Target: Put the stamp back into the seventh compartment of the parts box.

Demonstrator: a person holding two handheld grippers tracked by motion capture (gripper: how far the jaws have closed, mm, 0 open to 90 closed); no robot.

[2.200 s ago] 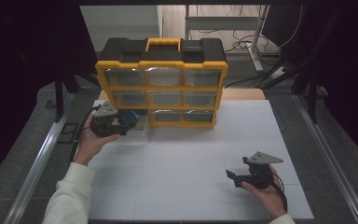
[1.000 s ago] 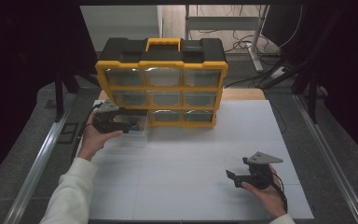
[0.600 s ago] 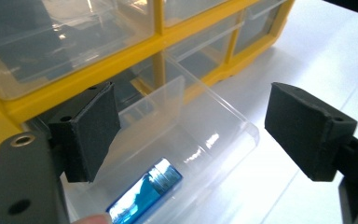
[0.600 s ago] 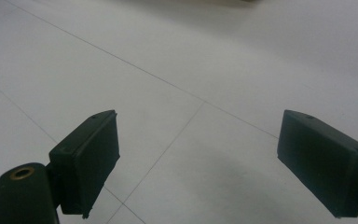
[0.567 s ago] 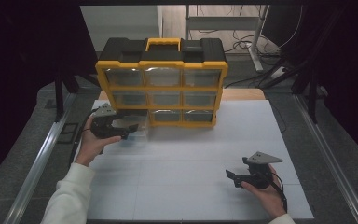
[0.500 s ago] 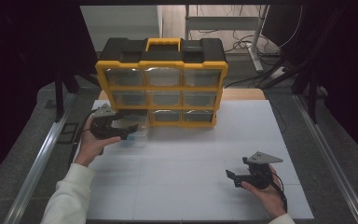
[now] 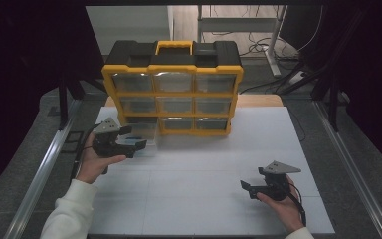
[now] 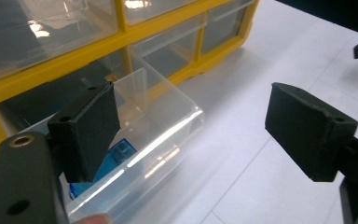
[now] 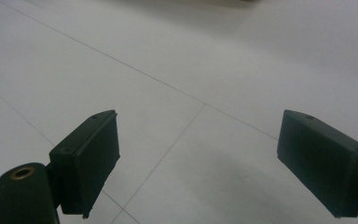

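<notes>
A yellow and black drawer cabinet (image 7: 173, 94) stands at the back of the white table. Its bottom-left clear drawer (image 7: 145, 133) is pulled out; in the left gripper view the drawer (image 8: 163, 121) holds a small blue item (image 8: 118, 155). My left gripper (image 7: 135, 138) hovers at the drawer's front. Its jaws have just been opening and stand wide, left gripper (image 8: 196, 135), pressing on nothing; the drawer's front corner lies just behind one pad. My right gripper (image 7: 247, 187) rests low at the near right, right gripper (image 9: 200, 163), open over bare table.
The cabinet's other clear drawers (image 7: 177, 105) are shut. The white table top (image 7: 194, 169) stretches between the two hands. Metal rails (image 7: 45, 169) run along both sides, and cables (image 7: 258, 47) lie on the floor behind.
The left hand has drawn back from the cabinet toward the near side. The bottom-left drawer has slid out with it. The right gripper has stayed put.
</notes>
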